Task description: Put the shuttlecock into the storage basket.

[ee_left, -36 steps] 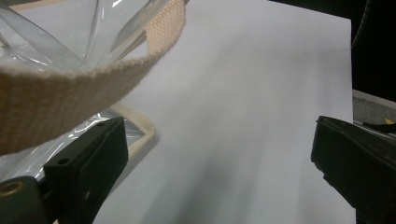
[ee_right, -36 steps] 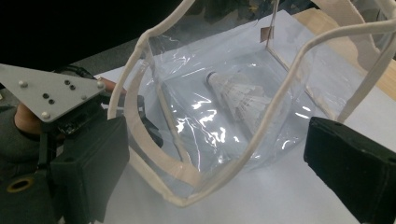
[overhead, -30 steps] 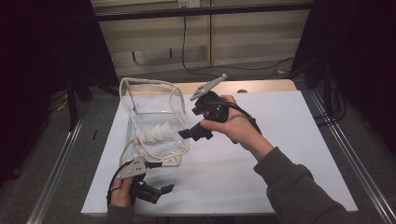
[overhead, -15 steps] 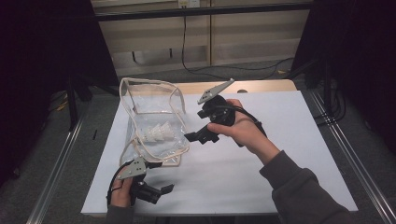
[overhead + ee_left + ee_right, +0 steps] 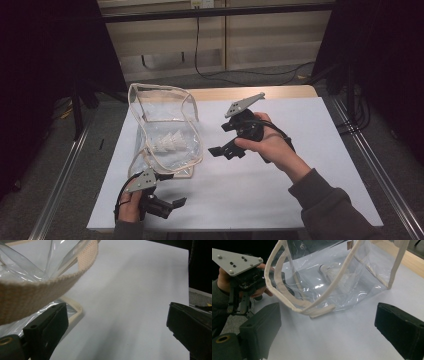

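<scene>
High view: overhead from person's side, facing forward and down on whole tabletop point(image 5: 310, 130). Both gripper views sit low, close; all three share the clear bag point(image 5: 165, 130) point(image 5: 37, 267) point(image 5: 342, 277).

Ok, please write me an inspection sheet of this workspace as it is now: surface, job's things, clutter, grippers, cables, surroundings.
Surface: white sheet over a wooden table, bare at the right.
Job's things: clear bag with beige trim, lying open; white shuttlecocks inside.
Clutter: nothing seen.
Grippers: left gripper near the front edge beside the bag, fingers apart, holding nothing; right gripper raised beside the bag, open, holding nothing.
Cables: black cable on the right gripper; another cable on the floor behind.
Surroundings: dark curtains, metal rails.
</scene>
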Action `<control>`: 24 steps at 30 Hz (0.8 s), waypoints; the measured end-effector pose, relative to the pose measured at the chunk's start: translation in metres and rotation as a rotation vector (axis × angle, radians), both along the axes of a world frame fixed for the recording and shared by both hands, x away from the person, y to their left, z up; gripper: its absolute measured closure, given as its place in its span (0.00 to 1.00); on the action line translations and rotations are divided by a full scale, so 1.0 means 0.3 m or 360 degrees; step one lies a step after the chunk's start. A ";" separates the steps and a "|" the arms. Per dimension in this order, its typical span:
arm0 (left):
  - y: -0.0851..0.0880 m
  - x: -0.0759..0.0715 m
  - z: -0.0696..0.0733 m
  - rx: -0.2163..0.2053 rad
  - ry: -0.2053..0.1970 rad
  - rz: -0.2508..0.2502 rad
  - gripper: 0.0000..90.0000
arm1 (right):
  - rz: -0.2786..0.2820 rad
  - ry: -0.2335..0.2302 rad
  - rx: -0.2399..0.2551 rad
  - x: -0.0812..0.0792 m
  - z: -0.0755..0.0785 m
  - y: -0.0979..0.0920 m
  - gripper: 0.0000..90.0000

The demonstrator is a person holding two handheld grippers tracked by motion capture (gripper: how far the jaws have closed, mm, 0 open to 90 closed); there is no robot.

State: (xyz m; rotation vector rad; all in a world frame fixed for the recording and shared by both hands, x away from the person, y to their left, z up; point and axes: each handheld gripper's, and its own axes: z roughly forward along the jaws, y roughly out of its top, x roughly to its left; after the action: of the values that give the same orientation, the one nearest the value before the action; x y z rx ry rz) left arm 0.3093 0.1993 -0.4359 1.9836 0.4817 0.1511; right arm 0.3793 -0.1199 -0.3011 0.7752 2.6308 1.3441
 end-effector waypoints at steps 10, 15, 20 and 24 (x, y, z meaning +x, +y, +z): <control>-0.001 -0.005 0.000 0.0001 -0.0003 -0.0002 0.04 | -0.0024 0.0017 0.0010 -0.008 -0.051 -0.050 0.07; -0.002 -0.004 0.001 -0.0006 -0.0001 0.0001 0.04 | -0.0025 0.0020 0.0017 -0.014 -0.072 -0.072 0.07; -0.003 -0.004 0.000 -0.0003 0.0006 -0.0003 0.04 | -0.0027 0.0020 0.0026 -0.023 -0.097 -0.092 0.07; -0.002 -0.004 0.000 0.0002 0.0006 0.0000 0.04 | -0.0029 0.0043 0.0012 -0.027 -0.129 -0.110 0.07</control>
State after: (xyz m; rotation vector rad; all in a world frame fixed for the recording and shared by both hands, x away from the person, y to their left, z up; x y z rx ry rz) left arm 0.3080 0.1987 -0.4359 1.9856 0.4839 0.1475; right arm 0.3712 -0.1530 -0.3399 0.8216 2.6340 1.3491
